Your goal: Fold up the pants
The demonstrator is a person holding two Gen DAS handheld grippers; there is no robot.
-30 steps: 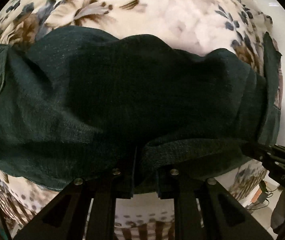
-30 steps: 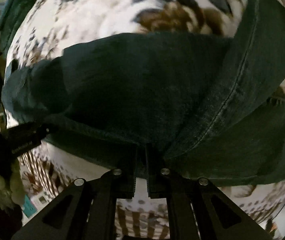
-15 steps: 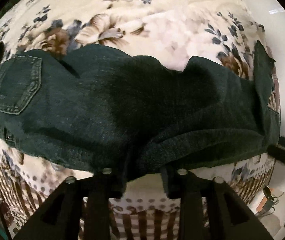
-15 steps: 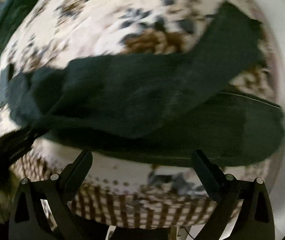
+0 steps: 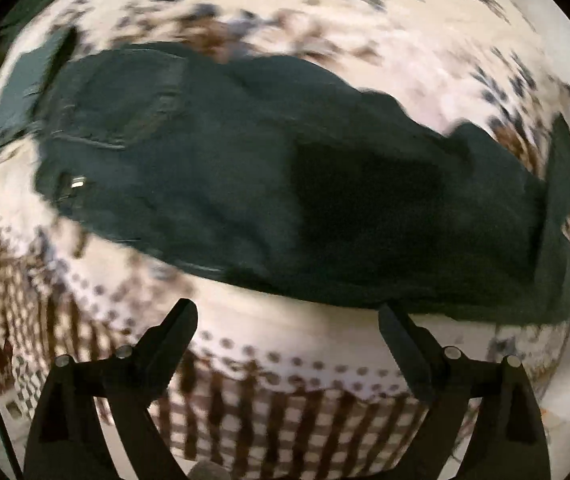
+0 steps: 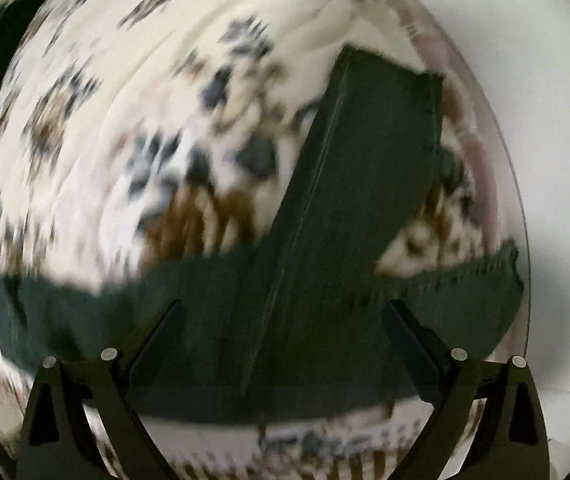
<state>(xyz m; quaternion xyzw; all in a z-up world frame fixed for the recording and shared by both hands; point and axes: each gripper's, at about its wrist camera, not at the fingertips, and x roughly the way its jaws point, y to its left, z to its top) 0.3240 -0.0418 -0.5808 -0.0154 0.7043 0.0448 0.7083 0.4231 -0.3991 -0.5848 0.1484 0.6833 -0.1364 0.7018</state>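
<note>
Dark green denim pants (image 5: 285, 184) lie folded lengthwise across the floral cream bedspread (image 5: 385, 32), one leg end (image 6: 377, 152) angled toward 1 o'clock, probably awaiting squaring. Left claw (image 5: 287, 316) and right claw (image 6: 283, 312) both spread wide, empty, hovering at the near edge.

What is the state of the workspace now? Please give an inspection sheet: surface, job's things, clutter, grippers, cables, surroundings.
Surface: floral blanket, with a checked border at the near edge; both views are blurred.
Job's things: dark pants lie on the blanket; back pocket faces up at the left end; one leg angles away from the rest.
Clutter: nothing seen.
Grippers: left gripper open and holding nothing, just short of the pants' near edge; right gripper open, over the pants, holding nothing.
Cables: nothing seen.
Surroundings: pale wall on the right; otherwise too blurred to tell.
</note>
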